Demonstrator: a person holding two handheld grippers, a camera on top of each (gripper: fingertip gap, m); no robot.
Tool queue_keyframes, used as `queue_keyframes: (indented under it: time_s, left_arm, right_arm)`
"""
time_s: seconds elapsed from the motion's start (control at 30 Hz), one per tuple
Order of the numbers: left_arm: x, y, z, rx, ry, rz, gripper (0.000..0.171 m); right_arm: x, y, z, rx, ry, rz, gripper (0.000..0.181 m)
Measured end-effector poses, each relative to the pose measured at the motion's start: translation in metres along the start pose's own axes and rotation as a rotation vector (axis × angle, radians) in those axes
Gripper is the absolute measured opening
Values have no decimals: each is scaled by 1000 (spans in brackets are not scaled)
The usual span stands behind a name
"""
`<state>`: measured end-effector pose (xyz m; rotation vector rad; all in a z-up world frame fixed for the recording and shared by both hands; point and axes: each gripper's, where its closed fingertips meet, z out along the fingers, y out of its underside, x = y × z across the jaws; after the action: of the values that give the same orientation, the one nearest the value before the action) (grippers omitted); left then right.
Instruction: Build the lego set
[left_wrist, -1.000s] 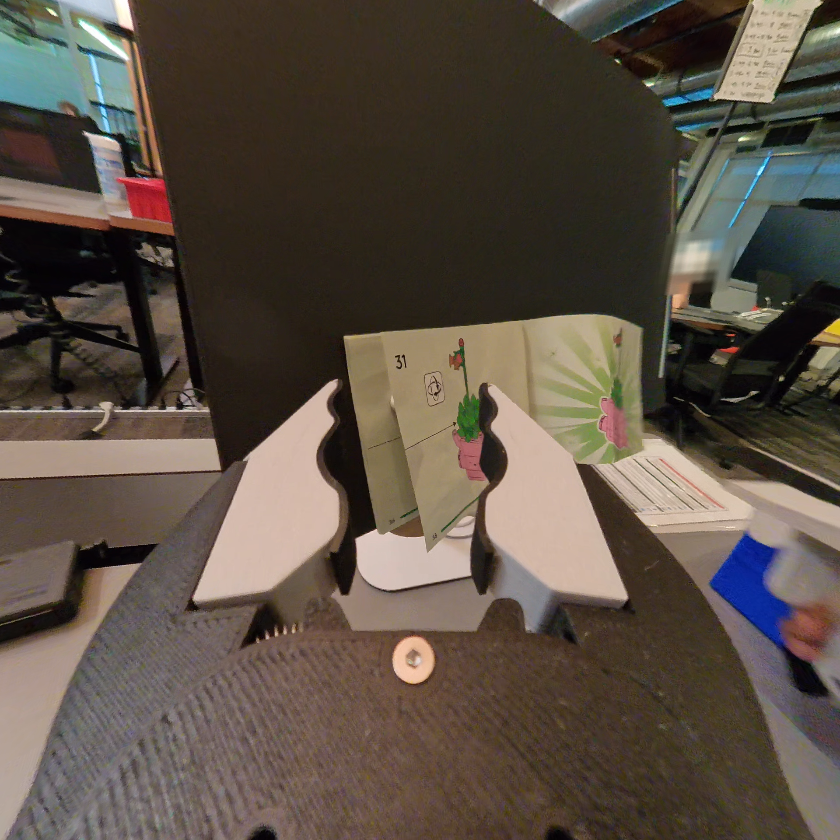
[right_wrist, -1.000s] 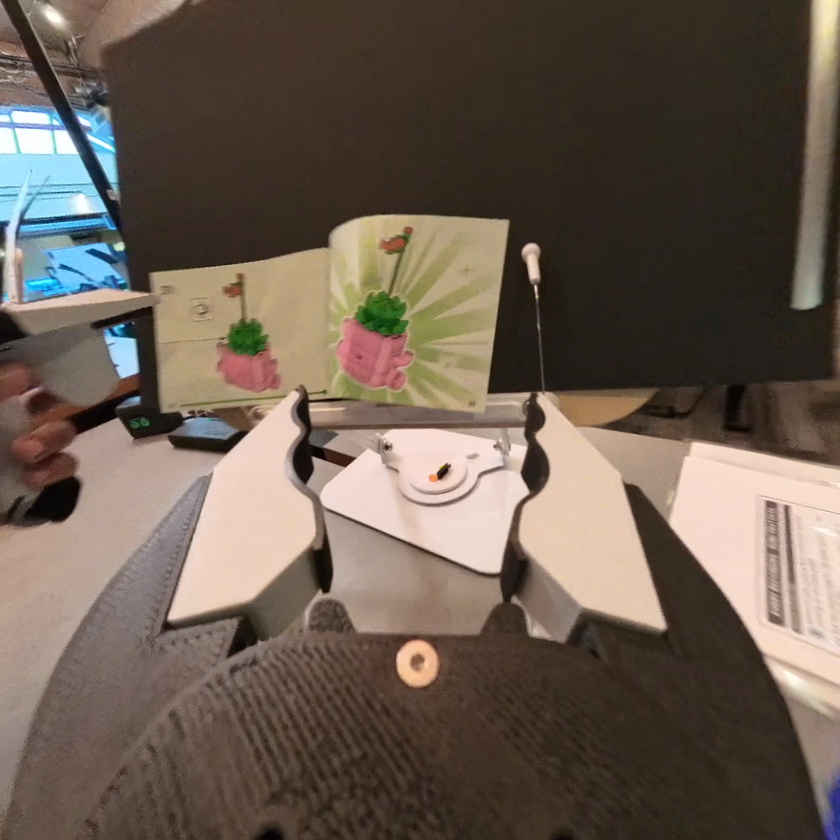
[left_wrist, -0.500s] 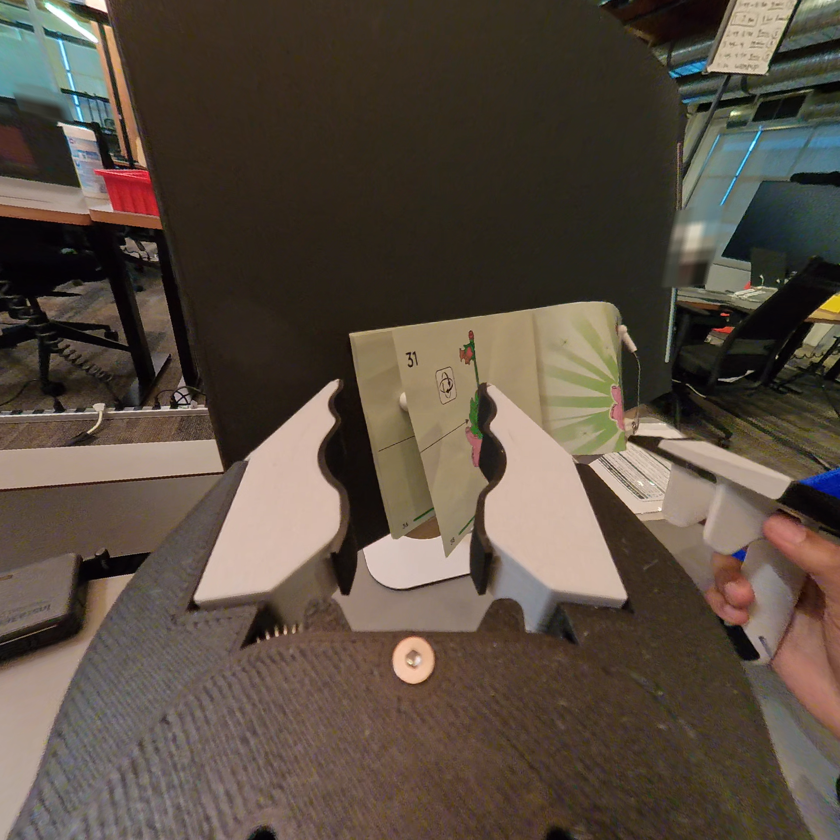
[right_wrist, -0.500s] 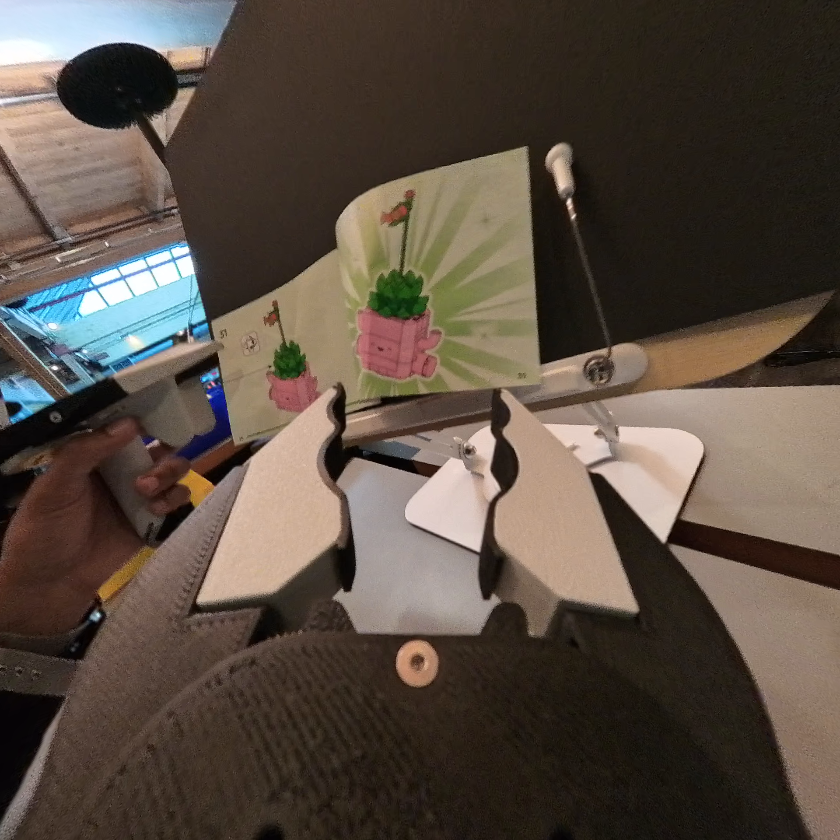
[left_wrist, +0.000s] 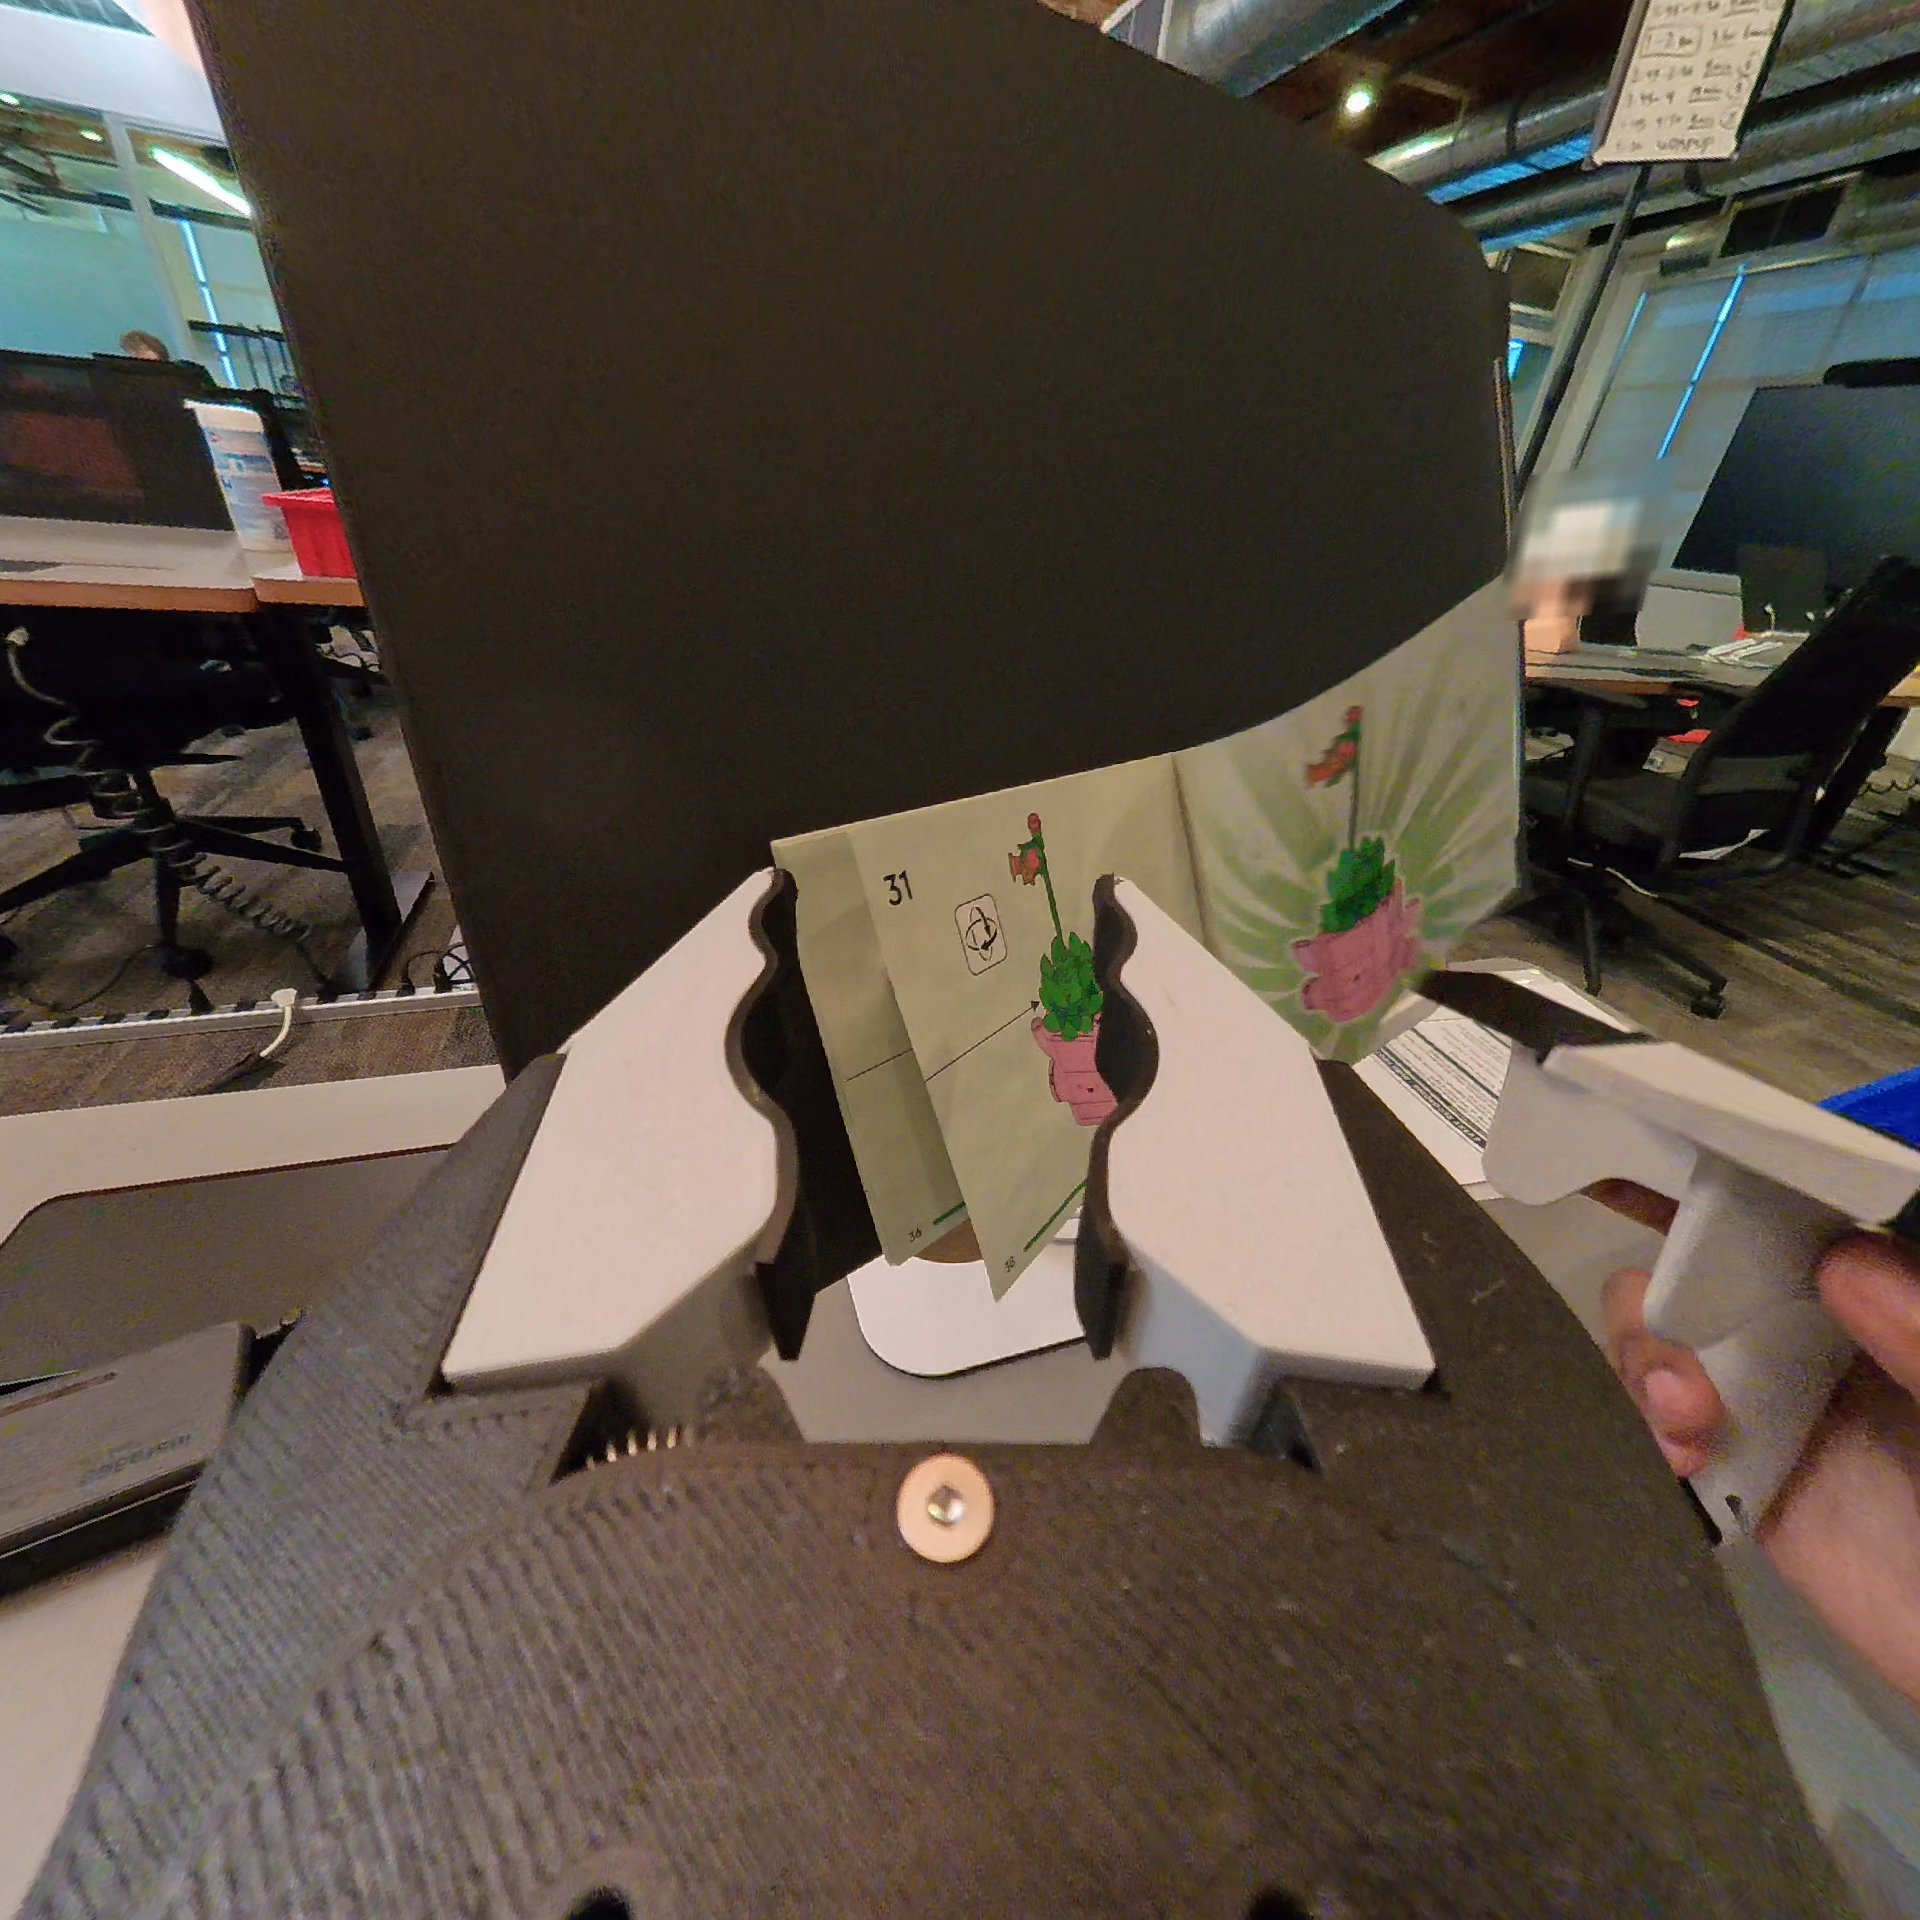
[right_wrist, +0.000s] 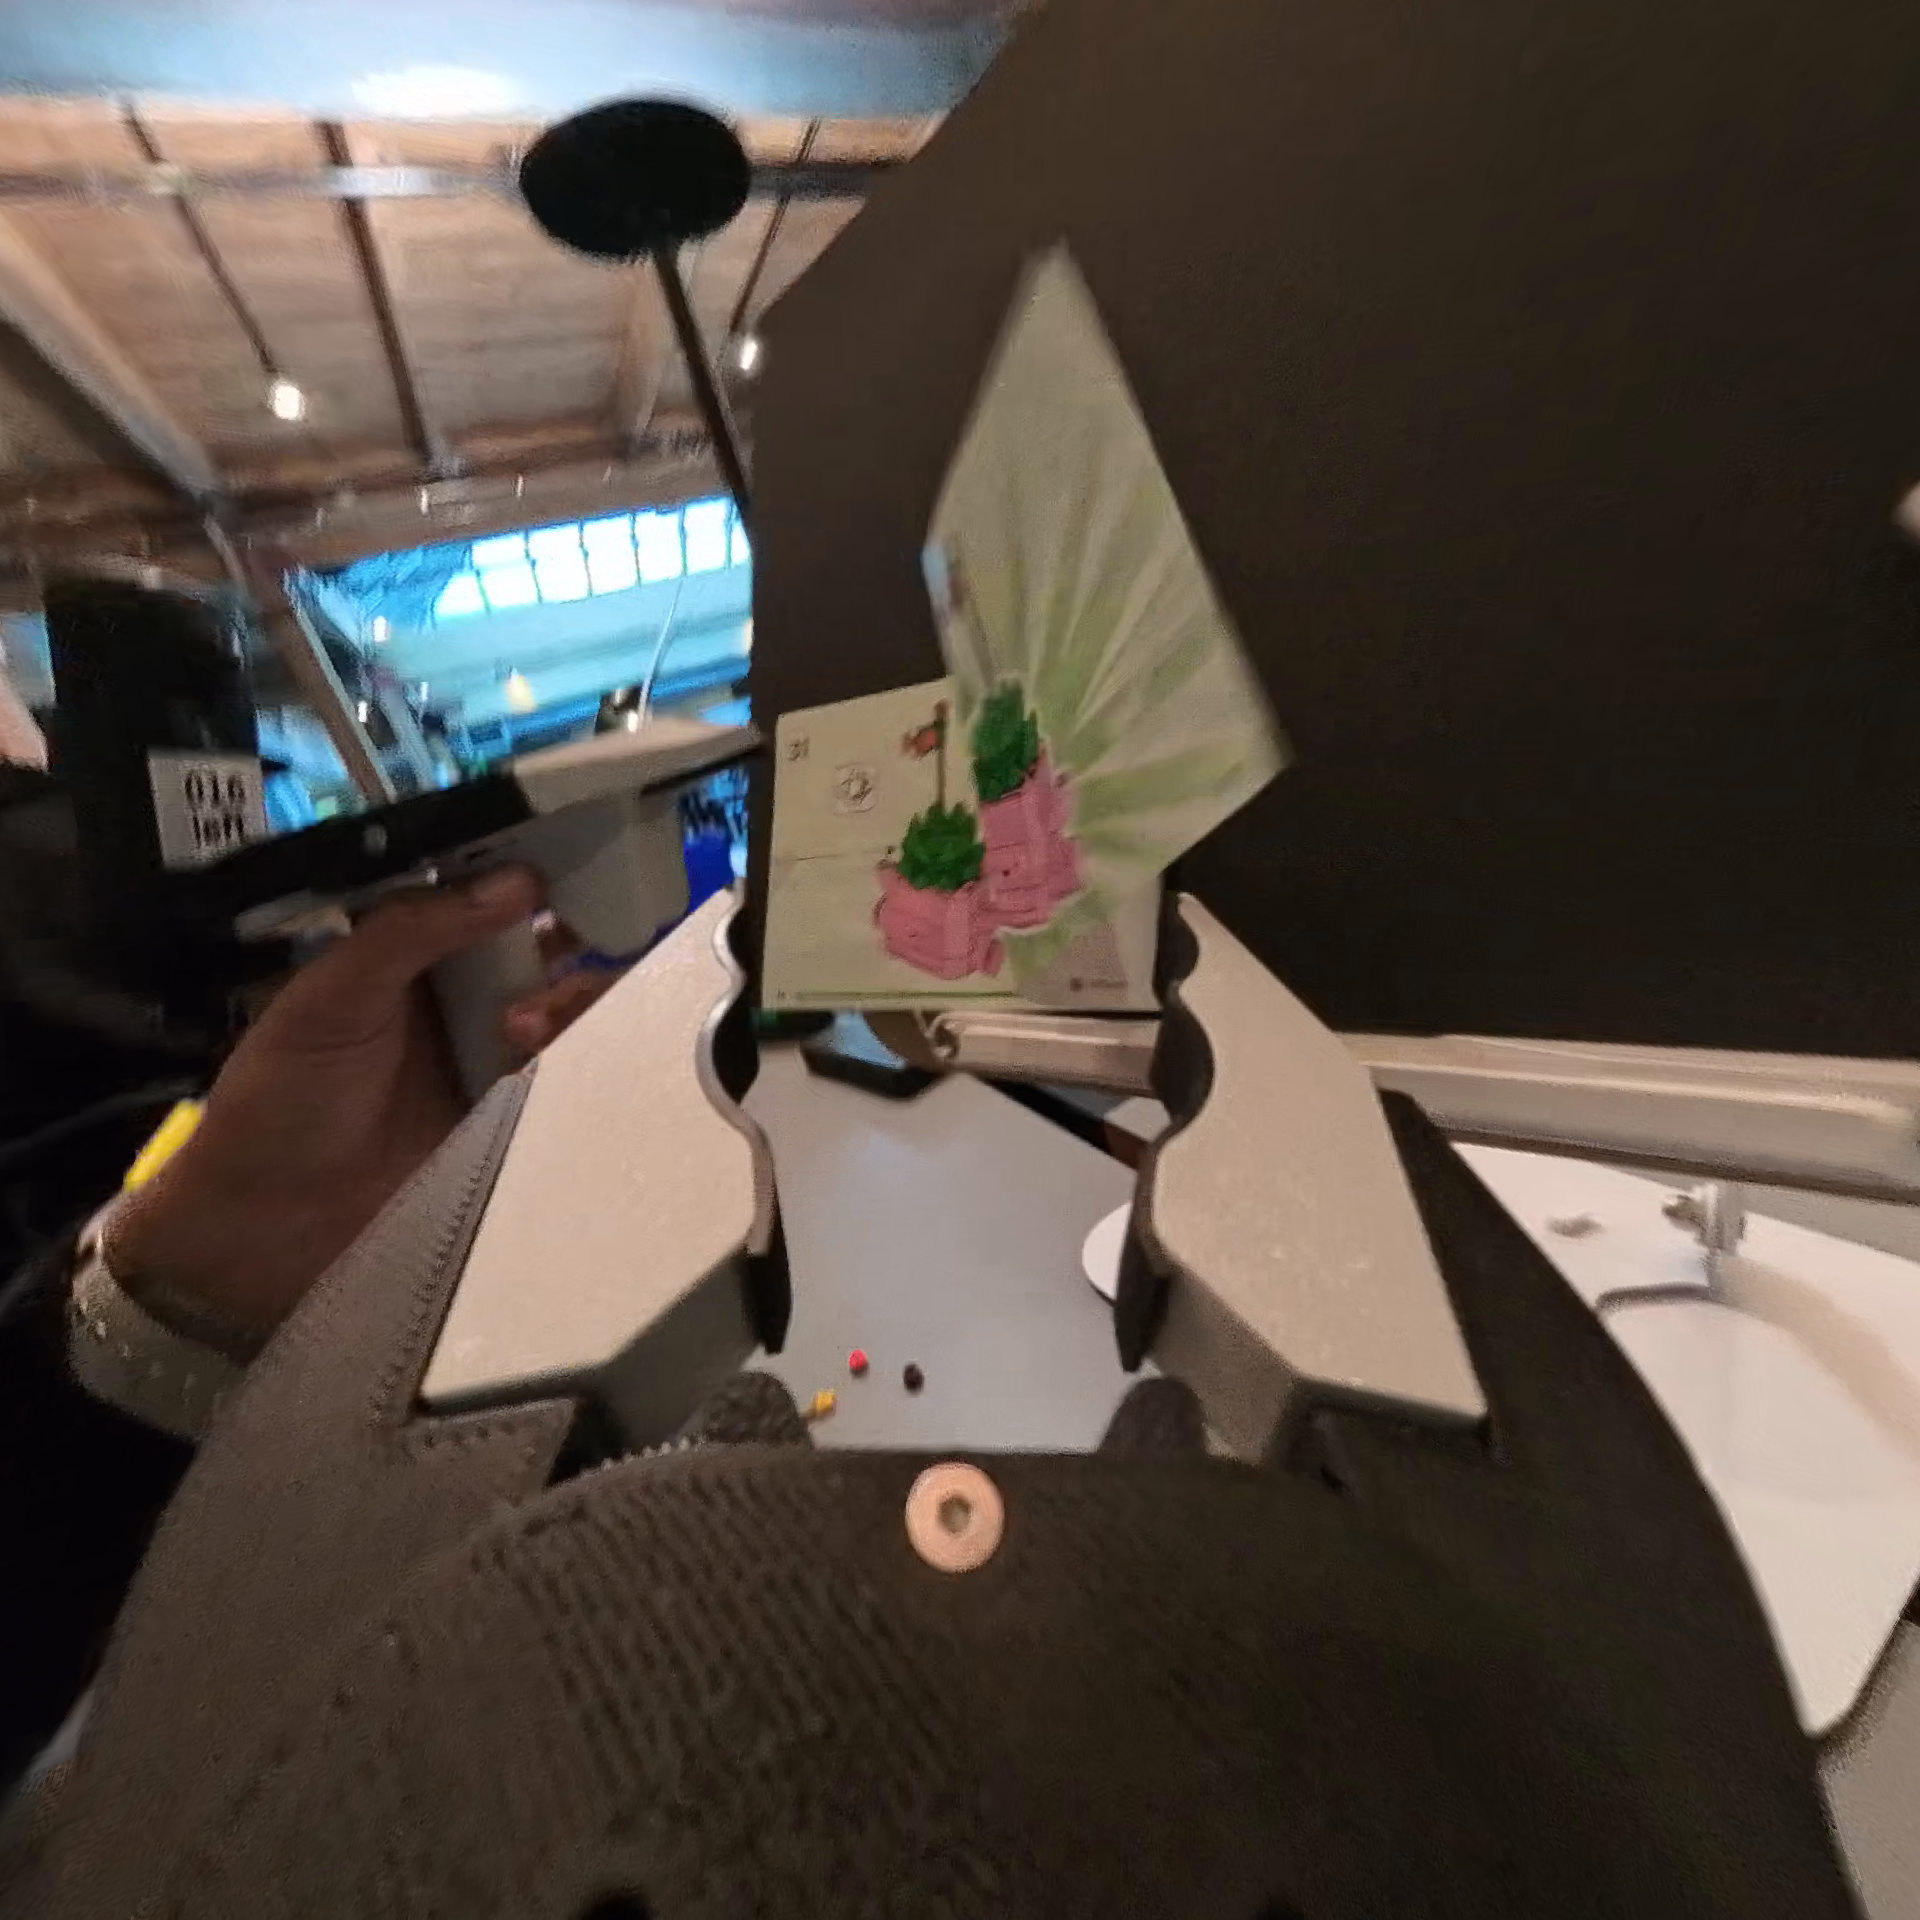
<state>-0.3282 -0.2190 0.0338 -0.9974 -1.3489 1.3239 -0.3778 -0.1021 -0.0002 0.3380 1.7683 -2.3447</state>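
Observation:
The green instruction booklet (left_wrist: 997, 997) stands open on a white stand (left_wrist: 935, 1340) in front of a black panel. Its pages show a pink pot with a green plant. My left gripper (left_wrist: 940, 935) is open and empty, pointing at the left page from a short way off. My right gripper (right_wrist: 956, 935) is open and empty, close to the booklet (right_wrist: 883, 852); this view is blurred. In the left wrist view it comes in from the right in a hand, with its tip (left_wrist: 1455, 1003) at the lower edge of the bent right page (left_wrist: 1351, 831). Three tiny loose pieces (right_wrist: 857, 1361) lie on the table.
The black panel (left_wrist: 831, 468) closes off the back of the table. A black device (left_wrist: 94, 1455) lies at the left, and a printed sheet (left_wrist: 1444, 1070) and something blue (left_wrist: 1870, 1101) at the right. The stand's metal arm (right_wrist: 1558, 1101) reaches right. Office desks and chairs stand beyond. The black device (left_wrist: 94, 1455) is about 30 cm from my left fingertips.
My right gripper has swung left and moved in close to the booklet's right page, which now bends out of flat. Its jaws stand a little wider. My left gripper has hardly moved.

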Motion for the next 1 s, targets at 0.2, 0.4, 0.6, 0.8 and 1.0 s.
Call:
queue_keyframes:
  time_s: [0.2,0.4,0.6,0.8,1.0]
  left_arm:
    - [-1,4,2,-15,2,-1,56]
    - [-4,5,1,-18,14,-21,58]
    - [8,1,-2,-6,108,-9,74]
    - [-2,-10,-8,38,89,-18,72]
    - [-12,-14,-12,44,70,-34,72]
  right_arm:
    - [-20,36,22,-204,-5,-165,76]
    - [-41,55,34,-299,-30,-364,75]
    - [-52,70,38,-336,-54,-460,75]
    - [-49,75,38,-360,-46,-460,77]
    - [-48,77,38,-367,-47,-451,78]
